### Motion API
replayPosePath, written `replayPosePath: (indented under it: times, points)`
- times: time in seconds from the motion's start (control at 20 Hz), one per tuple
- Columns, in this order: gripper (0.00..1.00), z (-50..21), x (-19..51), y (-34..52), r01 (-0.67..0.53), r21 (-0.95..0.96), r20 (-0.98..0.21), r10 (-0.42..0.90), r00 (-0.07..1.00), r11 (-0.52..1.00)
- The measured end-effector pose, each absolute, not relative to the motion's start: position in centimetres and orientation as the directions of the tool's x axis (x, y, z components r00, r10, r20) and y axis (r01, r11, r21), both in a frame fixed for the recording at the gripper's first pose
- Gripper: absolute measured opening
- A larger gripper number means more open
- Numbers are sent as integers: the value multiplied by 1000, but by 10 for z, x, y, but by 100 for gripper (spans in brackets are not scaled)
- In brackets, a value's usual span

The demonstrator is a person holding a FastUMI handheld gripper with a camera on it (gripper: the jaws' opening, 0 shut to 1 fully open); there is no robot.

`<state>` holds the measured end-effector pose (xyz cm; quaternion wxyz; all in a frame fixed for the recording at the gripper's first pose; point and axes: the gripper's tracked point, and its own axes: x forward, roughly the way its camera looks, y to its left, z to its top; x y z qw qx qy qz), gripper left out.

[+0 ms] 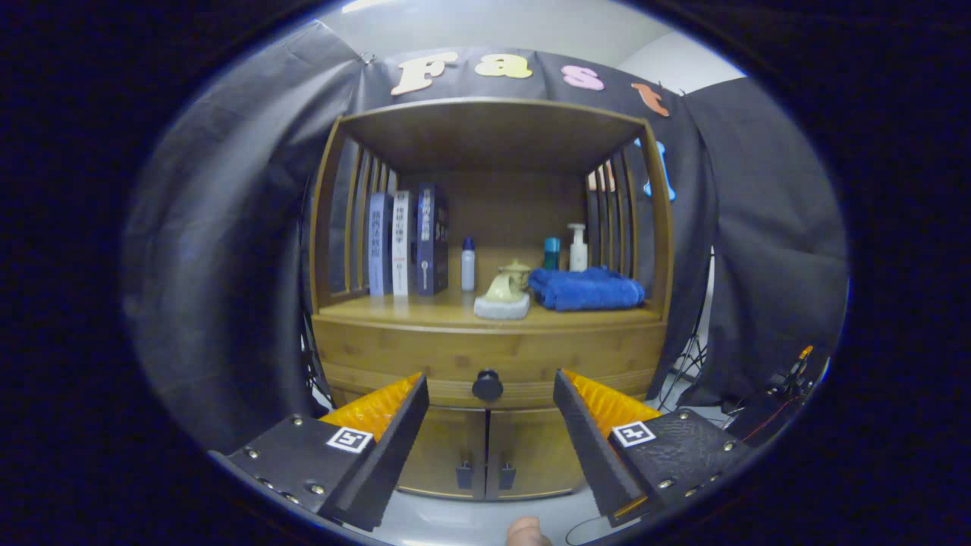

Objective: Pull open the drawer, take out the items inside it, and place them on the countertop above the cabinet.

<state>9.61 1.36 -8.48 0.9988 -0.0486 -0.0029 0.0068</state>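
Bamboo-coloured wood forms the cabinet ahead of us, a small unit with an open shelf bay above, one drawer below it and two doors at the bottom. We hold the two-finger gripper with its black fingers, backed in orange ribbing, spread wide apart and pinching nothing. We see the round black drawer knob between the fingertips and beyond them, untouched. We find the wooden drawer front flush with the cabinet, so the drawer is closed and its contents are hidden from us.

We count the following on the countertop inside the shelf bay:
- three upright books standing side by side at the left, two pale and one dark blue;
- one small white bottle with a blue cap, just right of the books;
- one pale green ceramic teapot resting on one grey stone-like slab, at the front centre;
- one folded blue towel, right of the teapot;
- one teal-capped container and one white pump bottle, behind the towel.

We count two lower cabinet doors, each carrying one small dark handle near the centre seam. We see a fingertip below the gripper.
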Motion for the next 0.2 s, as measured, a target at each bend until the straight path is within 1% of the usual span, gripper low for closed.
replayPosePath:
  times: [0.2]
  points:
    - [99, -41, 68, 24, -53, -53, -1, 53, 999, 997]
